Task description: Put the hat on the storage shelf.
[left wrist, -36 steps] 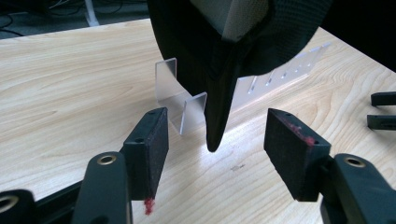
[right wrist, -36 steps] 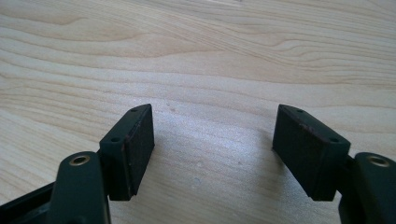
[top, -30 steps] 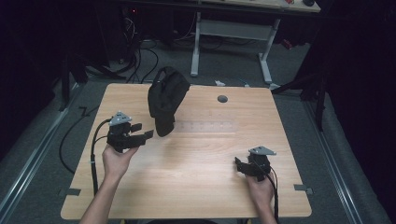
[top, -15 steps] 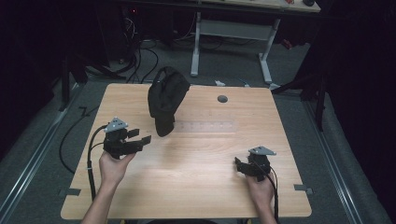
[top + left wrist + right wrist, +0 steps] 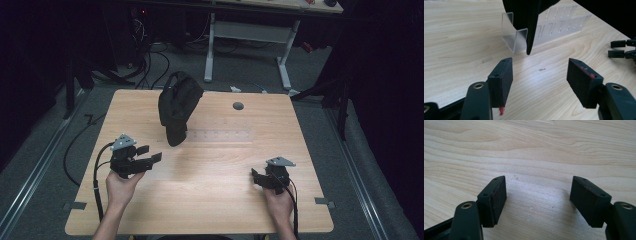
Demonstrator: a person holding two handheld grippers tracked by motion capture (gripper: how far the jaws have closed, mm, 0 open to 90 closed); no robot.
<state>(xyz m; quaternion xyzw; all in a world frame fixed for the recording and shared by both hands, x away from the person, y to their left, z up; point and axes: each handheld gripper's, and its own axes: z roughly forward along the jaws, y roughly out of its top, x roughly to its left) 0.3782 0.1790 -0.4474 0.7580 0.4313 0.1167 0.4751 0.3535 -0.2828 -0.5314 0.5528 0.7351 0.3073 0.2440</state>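
A black fabric item [image 5: 177, 105], shaped like a cap or pouch, stands upright on the left end of a clear acrylic slotted rack [image 5: 220, 136] at mid-table. In the left gripper view its dark edge [image 5: 531, 22] hangs over the rack's clear end piece [image 5: 516, 37]. My left gripper [image 5: 151, 153] is open and empty, near and left of the item, its jaws [image 5: 539, 72] pointing at it from a short distance. My right gripper [image 5: 254, 178] rests low at the front right, open with bare wood between its pads [image 5: 537, 187].
The wooden table [image 5: 215, 210] has a round cable hole [image 5: 238, 106] at the back right. Cables trail from both grippers over the near edge. The right gripper's fingers [image 5: 624, 48] show far off in the left gripper view. Dark floor and desk legs lie beyond the table.
My left gripper has drawn back toward the near edge, away from the black item, still open. The right gripper has stayed put.
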